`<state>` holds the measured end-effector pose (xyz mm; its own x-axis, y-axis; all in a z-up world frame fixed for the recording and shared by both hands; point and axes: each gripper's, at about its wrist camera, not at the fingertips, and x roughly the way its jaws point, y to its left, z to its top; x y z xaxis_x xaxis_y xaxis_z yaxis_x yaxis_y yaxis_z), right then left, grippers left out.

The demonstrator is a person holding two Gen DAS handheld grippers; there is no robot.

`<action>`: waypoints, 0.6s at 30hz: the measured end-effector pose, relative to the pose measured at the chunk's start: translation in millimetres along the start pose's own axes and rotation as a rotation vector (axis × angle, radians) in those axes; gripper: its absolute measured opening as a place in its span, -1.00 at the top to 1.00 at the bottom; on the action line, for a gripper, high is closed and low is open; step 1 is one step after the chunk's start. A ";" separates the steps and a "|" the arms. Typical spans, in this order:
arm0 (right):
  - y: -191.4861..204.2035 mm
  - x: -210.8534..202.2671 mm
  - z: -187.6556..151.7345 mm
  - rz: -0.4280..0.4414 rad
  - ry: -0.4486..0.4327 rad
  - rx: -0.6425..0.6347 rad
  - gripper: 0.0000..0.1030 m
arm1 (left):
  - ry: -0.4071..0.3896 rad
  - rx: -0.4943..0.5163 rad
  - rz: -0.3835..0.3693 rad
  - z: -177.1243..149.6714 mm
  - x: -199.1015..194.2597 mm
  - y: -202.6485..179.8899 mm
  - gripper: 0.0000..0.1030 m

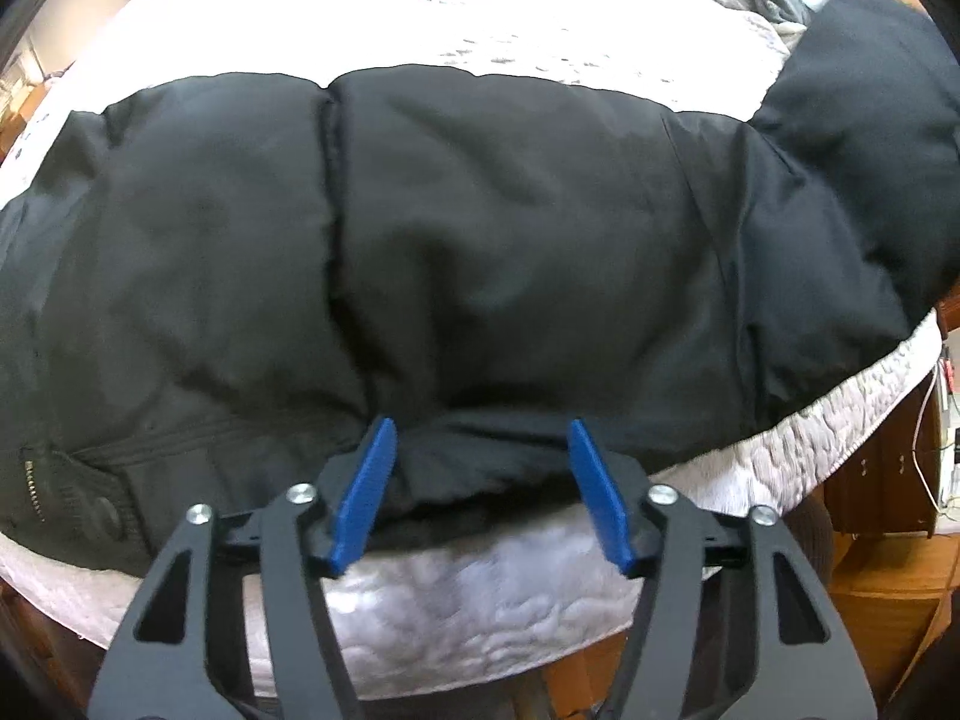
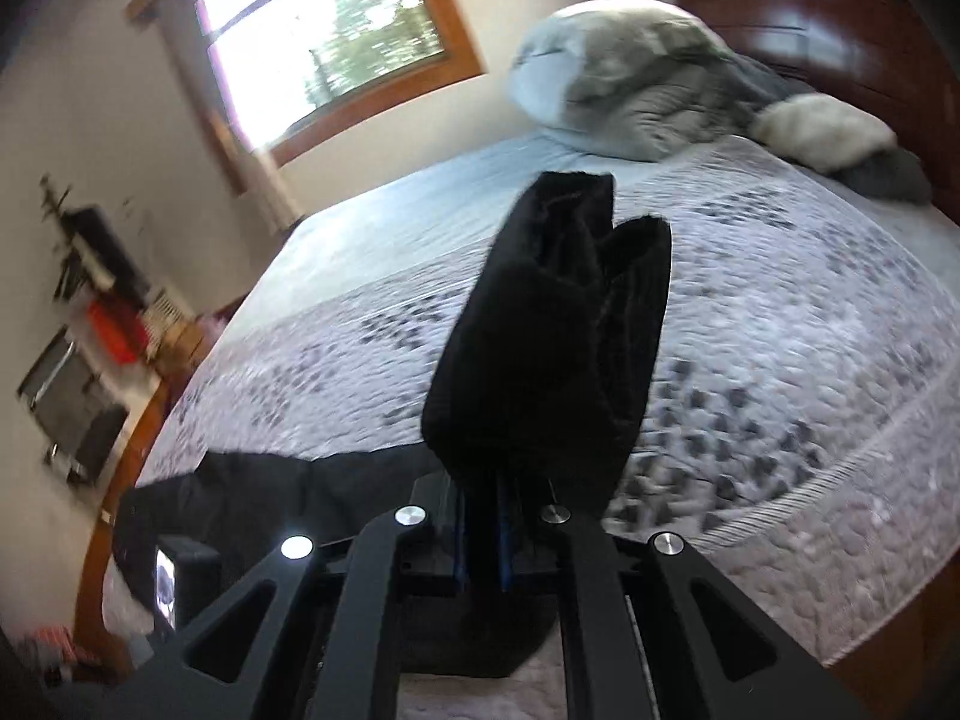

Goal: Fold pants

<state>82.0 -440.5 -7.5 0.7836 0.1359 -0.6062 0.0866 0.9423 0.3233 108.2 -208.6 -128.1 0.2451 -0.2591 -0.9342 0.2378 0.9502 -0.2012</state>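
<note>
- The black pants (image 1: 480,228) lie spread across the near part of the bed (image 1: 468,612), over a pale quilted cover; the waistband with its zip and button sits at the lower left of the left wrist view.
- The left claw (image 1: 480,492) stands partly apart, its blue fingers (image 1: 366,498) on either side of a bunched fold at the near edge of the pants. The pads do not press on the cloth.
- The right claw (image 2: 480,534) is clamped together on a pant-leg end (image 2: 552,330), which stands up dark in front of its camera, lifted above the bed.
- The rest of the pants trails down to the lower left in that view.
- Grey pillows (image 2: 630,90) lie by the wooden headboard (image 2: 840,30); a window (image 2: 324,36) is in the far wall.
</note>
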 end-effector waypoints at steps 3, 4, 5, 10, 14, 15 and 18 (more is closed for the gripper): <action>21.8 7.8 -4.6 0.016 0.027 -0.053 0.85 | 0.005 -0.035 -0.060 -6.1 -13.9 17.7 -0.09; 31.2 11.1 -7.5 0.019 0.039 -0.081 0.85 | -0.001 -0.045 -0.057 -8.6 -21.5 22.5 -0.14; 41.0 13.4 -11.5 0.024 0.051 -0.106 0.85 | -0.011 -0.055 -0.014 -10.1 -28.8 24.8 -0.48; 75.0 35.1 -33.6 0.065 0.132 -0.205 0.85 | -0.177 0.009 0.150 -15.8 -71.5 39.1 -0.69; 100.1 49.7 -56.0 0.113 0.200 -0.262 0.85 | -0.160 -0.035 0.215 -9.1 -66.6 67.1 -0.71; 105.2 53.5 -61.2 0.120 0.214 -0.272 0.85 | -0.145 -0.059 0.228 -7.1 -60.9 76.5 -0.71; 119.8 63.9 -79.1 0.145 0.269 -0.308 0.85 | -0.099 -0.122 0.272 -7.6 -45.6 99.8 -0.71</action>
<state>93.8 -294.8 -65.0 0.5827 0.3102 -0.7512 -0.2319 0.9493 0.2122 113.6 -100.7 -107.8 0.3762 -0.0029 -0.9265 0.0378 0.9992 0.0122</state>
